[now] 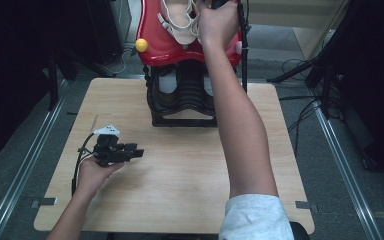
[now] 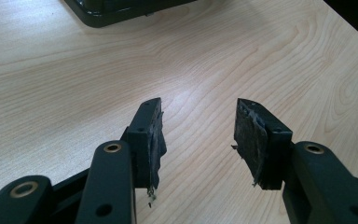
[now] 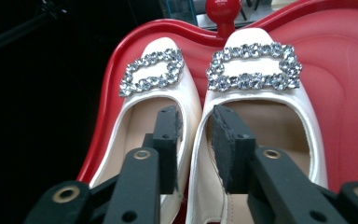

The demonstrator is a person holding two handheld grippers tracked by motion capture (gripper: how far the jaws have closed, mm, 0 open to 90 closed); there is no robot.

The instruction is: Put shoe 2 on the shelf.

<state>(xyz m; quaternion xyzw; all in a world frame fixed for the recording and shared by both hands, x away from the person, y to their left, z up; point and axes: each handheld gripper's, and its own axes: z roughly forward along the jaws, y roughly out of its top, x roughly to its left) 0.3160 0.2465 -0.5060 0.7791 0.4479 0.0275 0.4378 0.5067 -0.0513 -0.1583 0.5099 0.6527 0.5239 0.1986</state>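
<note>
A pair of white flat shoes [image 1: 180, 20] with rhinestone buckles lies side by side on a red tray [image 1: 152, 50] atop a black rack [image 1: 180, 95] at the table's far edge. In the right gripper view the left shoe [image 3: 154, 70] and the right shoe [image 3: 254, 67] point away from me. My right gripper [image 3: 196, 114] straddles their touching inner walls, one jaw inside each shoe, with its pads slightly off the walls. Mostly hidden by the hand, the right gripper [image 1: 220, 4] shows at the top of the high view. My left gripper [image 1: 136, 150] rests low over the table's left side, open and empty [image 2: 199, 105].
The wooden table [image 1: 180, 165] is bare in front of the rack. A yellow knob [image 1: 141, 45] sticks out of the red tray's left rim and a red knob [image 3: 223, 11] stands at its far end. The rack's black base [image 2: 112, 11] lies ahead of the left gripper. Cables and stands surround the table.
</note>
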